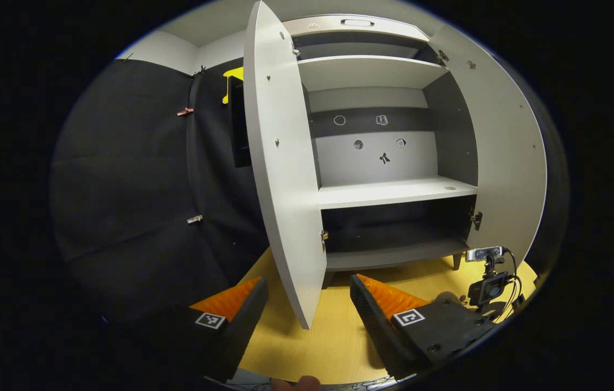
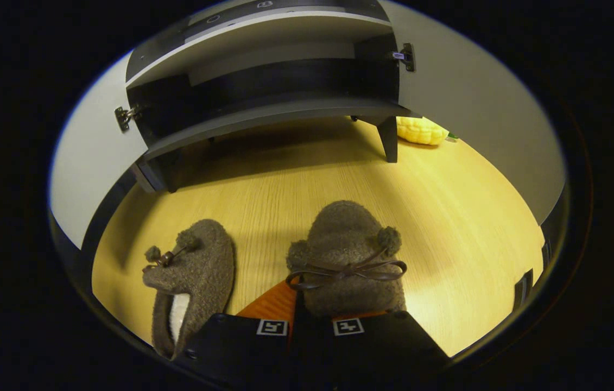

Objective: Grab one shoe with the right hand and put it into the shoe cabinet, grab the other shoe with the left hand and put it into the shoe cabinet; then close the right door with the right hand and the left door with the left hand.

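Two fuzzy brown slippers lie on the wooden floor in the right gripper view. The right slipper [image 2: 346, 247], tied with a brown bow, sits over my right gripper [image 2: 300, 297], whose fingers are closed on its near edge. The left slipper [image 2: 198, 271] lies apart, beside that gripper. Beyond them stands the shoe cabinet [image 2: 263, 117] with both doors open. My left gripper [image 1: 307, 304] hangs open and holds nothing, its fingers either side of the left door's lower edge [image 1: 290, 217] without touching it. The cabinet's shelves [image 1: 393, 191] are bare, and its right door [image 1: 507, 163] swings wide.
A yellow plush corn [image 2: 421, 130] lies on the floor behind the cabinet's right leg [image 2: 390, 140]. The other gripper with its camera [image 1: 486, 285] shows low at the right of the left gripper view. Black cloth [image 1: 138, 174] hangs left of the cabinet.
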Tool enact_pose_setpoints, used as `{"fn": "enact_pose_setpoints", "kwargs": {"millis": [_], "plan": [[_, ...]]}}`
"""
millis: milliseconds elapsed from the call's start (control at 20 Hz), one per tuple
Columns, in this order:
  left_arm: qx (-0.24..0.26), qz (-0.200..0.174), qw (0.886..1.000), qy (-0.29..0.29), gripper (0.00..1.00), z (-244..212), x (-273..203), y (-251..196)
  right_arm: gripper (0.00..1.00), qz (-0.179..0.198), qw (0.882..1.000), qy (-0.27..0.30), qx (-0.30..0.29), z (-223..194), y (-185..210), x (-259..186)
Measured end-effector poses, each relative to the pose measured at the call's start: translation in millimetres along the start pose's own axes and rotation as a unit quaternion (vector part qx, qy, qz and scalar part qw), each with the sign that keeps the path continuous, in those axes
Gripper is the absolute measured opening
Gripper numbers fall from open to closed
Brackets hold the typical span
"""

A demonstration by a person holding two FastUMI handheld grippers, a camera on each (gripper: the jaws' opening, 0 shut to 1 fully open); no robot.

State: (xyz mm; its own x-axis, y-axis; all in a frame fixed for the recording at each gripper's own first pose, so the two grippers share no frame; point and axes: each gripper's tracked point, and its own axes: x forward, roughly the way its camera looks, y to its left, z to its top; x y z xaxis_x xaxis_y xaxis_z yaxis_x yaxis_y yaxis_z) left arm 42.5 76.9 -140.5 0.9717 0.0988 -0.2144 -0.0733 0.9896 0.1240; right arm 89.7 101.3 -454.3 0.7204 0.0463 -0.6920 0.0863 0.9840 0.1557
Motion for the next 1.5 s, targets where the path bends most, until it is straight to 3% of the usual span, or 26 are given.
{"fn": "enact_pose_setpoints", "kwargs": {"millis": [400, 650, 1150, 1500], "plan": [[-0.001, -0.021, 1.0, -0.007, 0.96, 8, 2, -16, 0.16, 0.02, 0.999, -0.042, 0.018, 40, -6, -49], [-0.001, -0.038, 0.999, -0.022, 0.96, 21, -2, -28, 0.16, 0.025, 0.997, -0.065, 0.014, 86, -13, -96], [0.01, -0.062, 0.997, -0.042, 0.96, 33, -12, -44, 0.16, 0.08, 0.986, -0.144, -0.025, 248, 37, -197], [0.01, -0.071, 0.997, -0.041, 0.96, 30, -12, -50, 0.16, 0.092, 0.978, -0.184, -0.016, 371, 63, -197]]}}
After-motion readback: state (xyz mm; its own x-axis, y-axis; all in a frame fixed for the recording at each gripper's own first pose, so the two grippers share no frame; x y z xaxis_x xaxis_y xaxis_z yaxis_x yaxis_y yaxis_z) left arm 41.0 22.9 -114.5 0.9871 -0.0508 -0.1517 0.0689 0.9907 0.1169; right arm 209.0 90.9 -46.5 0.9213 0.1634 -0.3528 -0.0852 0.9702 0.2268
